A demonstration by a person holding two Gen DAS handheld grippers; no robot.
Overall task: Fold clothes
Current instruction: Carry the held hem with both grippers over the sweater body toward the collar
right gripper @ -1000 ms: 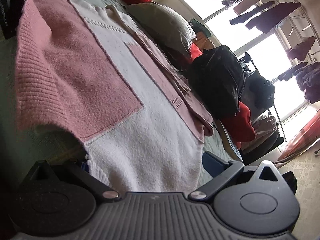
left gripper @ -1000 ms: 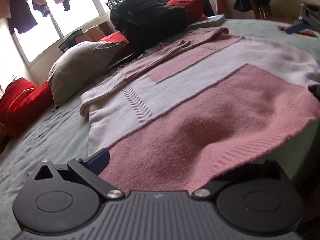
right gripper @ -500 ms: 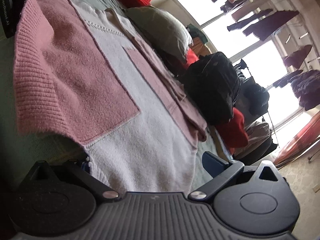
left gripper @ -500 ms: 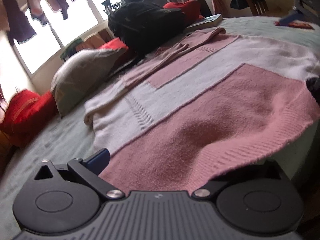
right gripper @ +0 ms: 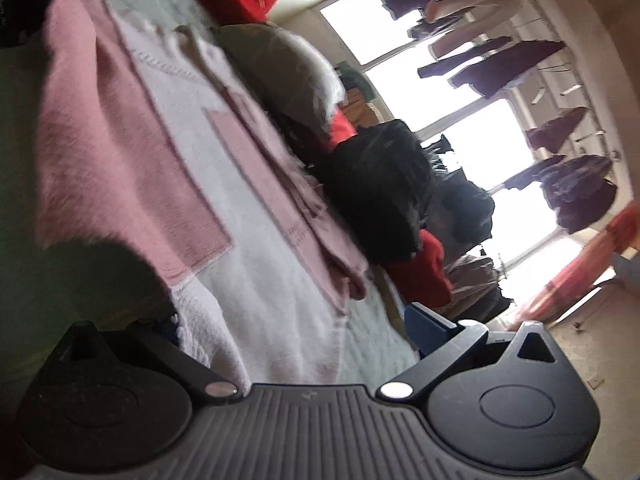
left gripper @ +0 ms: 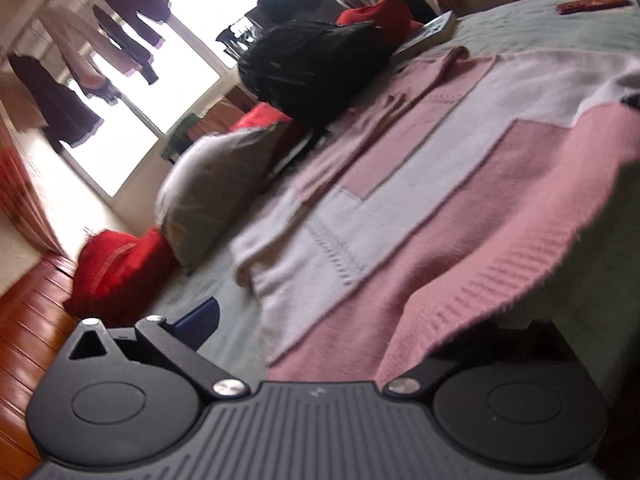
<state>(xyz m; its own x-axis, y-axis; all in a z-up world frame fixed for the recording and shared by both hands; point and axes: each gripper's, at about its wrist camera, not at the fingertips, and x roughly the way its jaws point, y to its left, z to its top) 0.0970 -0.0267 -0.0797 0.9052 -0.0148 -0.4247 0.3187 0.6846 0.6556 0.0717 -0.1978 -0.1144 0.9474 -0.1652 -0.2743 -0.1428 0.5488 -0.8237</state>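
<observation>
- Sweater (left gripper: 440, 216), pink and white in blocks, lies spread across the pale green bedspread (left gripper: 560, 28); its near ribbed hem is lifted off the bed and sags between my two grippers.
- On my left gripper (left gripper: 320, 344) I see the knit draped over the right finger; the blue left finger (left gripper: 198, 320) stands bare beside the cloth. I cannot tell whether the jaws are pinched on the hem.
- On my right gripper (right gripper: 296, 344) the white corner covers the left finger, while the blue right finger (right gripper: 424, 330) shows clear. Here too I cannot tell the grip.
- Far beyond the sweater sit a grey pillow (left gripper: 212, 188), a black backpack (left gripper: 316, 64) and red cushions (left gripper: 120, 268).
- Dark clothes (right gripper: 508, 66) hang before a bright window (right gripper: 480, 136).
</observation>
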